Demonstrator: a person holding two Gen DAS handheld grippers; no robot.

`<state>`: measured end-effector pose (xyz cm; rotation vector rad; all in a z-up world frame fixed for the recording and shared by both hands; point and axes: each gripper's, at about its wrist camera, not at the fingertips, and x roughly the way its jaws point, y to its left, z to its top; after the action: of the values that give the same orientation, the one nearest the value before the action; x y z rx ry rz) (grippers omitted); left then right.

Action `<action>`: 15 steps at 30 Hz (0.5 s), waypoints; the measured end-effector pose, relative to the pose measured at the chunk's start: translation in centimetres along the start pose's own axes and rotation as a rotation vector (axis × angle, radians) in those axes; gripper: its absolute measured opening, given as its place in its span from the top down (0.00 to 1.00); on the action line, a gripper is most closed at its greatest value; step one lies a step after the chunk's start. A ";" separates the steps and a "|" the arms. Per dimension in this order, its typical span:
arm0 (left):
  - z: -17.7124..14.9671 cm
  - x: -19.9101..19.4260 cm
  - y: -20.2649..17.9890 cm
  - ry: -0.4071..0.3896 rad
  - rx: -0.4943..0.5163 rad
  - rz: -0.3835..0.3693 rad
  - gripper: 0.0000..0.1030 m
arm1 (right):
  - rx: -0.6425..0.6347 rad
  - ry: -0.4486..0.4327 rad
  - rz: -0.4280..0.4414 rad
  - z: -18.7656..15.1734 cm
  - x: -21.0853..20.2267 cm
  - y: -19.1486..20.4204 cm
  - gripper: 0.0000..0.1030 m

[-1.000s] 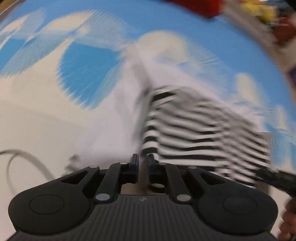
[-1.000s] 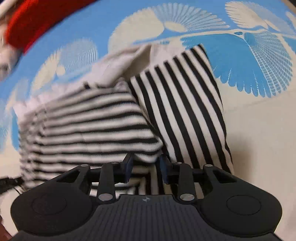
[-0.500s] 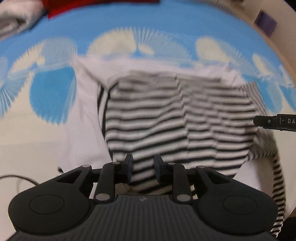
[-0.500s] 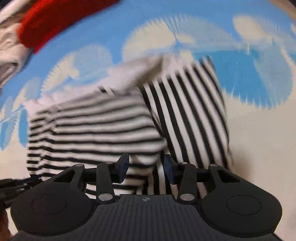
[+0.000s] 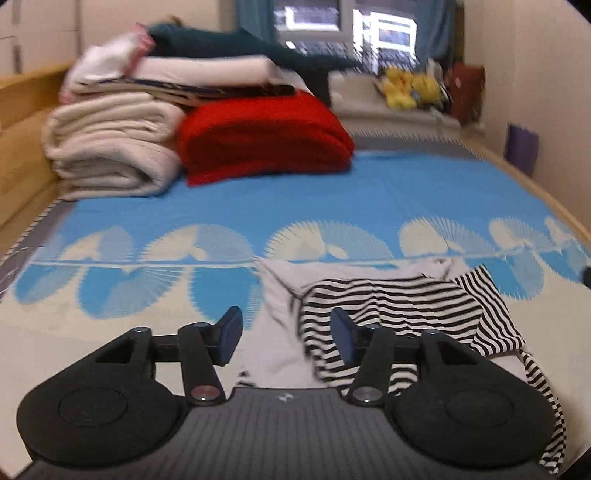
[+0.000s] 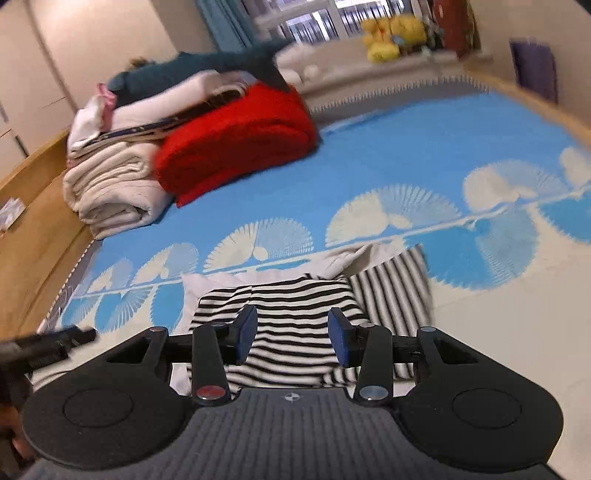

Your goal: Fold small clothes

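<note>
Striped top (image 6: 295, 314) lies on the bed sheet (image 6: 369, 177), near edge, partly folded: a black-and-white striped panel doubled over a plain white layer, with one striped flap (image 6: 391, 291) sticking out to the right, its stripes running the other way

Left gripper (image 5: 284, 334) held above the sheet, fingers spread wide, nothing between them; the white part of the top (image 5: 275, 332) shows in the gap. Right gripper (image 6: 291, 338) likewise spread and empty, poised over the striped panel, not touching as far as I can tell

Handling, as judged:
- thin knit jersey, light and limp; will sag and drag rather than hold a shape
- soft folds and wrinkles suggest it slips on itself, so stacked layers may shift when lifted
- not fragile; pinching hard does no harm
- best hold probably at a corner or hem edge of the loose flap, taking both layers together, one grip per corner to keep the edge straight

Surroundings: sheet is smooth cotton-like, blue with cream fan prints. Far back a thick red blanket (image 5: 262, 136), fuzzy and rolled, beside a stack of cream blankets (image 5: 110, 147) with folded linens on top. Yellow soft toys (image 6: 391, 33) on the window ledge, blurred
</note>
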<state>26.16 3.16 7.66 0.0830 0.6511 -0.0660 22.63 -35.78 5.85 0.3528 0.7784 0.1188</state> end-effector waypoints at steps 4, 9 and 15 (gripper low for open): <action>-3.5 -4.1 1.5 -0.034 -0.049 0.022 0.43 | -0.048 -0.061 -0.034 -3.7 -5.0 -0.4 0.53; -8.4 -6.2 2.4 -0.015 -0.074 0.041 0.43 | -0.014 -0.029 -0.107 -8.8 -6.6 -1.6 0.53; -10.7 -7.9 2.0 0.037 -0.059 0.027 0.43 | 0.005 0.017 -0.141 -12.3 -6.6 -2.0 0.53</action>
<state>13.64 6.49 4.10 0.0359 0.6878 -0.0188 9.24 -35.93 1.44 0.3013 0.8181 -0.0126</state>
